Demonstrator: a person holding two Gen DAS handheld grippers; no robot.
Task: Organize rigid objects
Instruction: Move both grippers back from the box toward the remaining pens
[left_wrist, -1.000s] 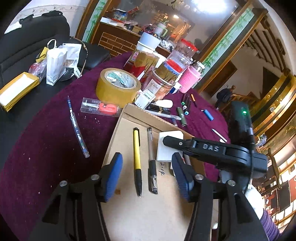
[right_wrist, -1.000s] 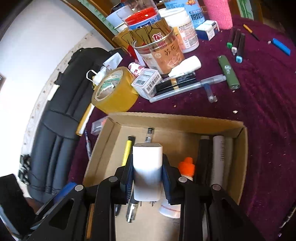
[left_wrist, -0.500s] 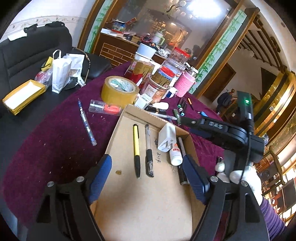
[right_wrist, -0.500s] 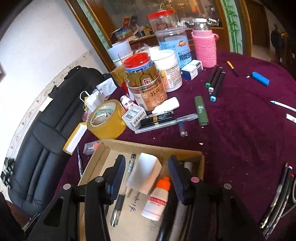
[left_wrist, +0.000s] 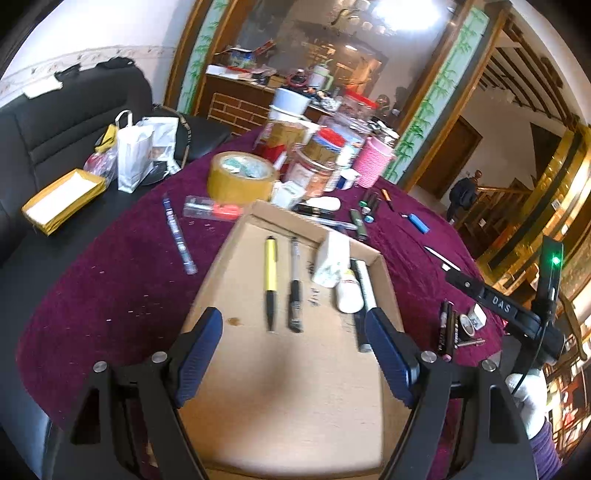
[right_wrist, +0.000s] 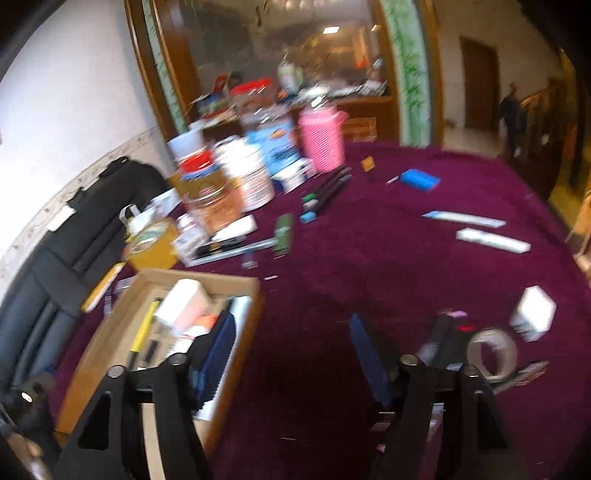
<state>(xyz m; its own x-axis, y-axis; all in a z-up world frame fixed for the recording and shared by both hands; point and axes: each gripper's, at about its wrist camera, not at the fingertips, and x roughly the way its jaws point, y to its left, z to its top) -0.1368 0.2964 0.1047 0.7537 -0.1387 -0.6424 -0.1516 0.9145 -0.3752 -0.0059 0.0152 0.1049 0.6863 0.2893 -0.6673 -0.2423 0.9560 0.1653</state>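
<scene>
A shallow cardboard box (left_wrist: 258, 406) lies on the purple cloth. In it are a yellow pen (left_wrist: 270, 273), a black pen (left_wrist: 294, 288), a white charger block (left_wrist: 332, 258), a small white bottle (left_wrist: 348, 293) and a marker (left_wrist: 364, 291). My left gripper (left_wrist: 295, 354) is open and empty over the box's near half. My right gripper (right_wrist: 291, 354) is open and empty, to the right of the box (right_wrist: 92, 354), above the cloth. The charger (right_wrist: 184, 304) shows in the blurred right wrist view too.
Loose on the cloth: a tape roll (left_wrist: 240, 177), a blue pen (left_wrist: 179, 236), jars (left_wrist: 314, 166), a pink bottle (right_wrist: 323, 140), markers (right_wrist: 325, 192), a blue lighter (right_wrist: 419, 179), white strips (right_wrist: 491, 240), a small tape ring (right_wrist: 491, 350) and a white box (right_wrist: 532, 312).
My right gripper let go of the white charger in the box, opened wide and swung right over the cloth. My left gripper opened wider and drew back.
</scene>
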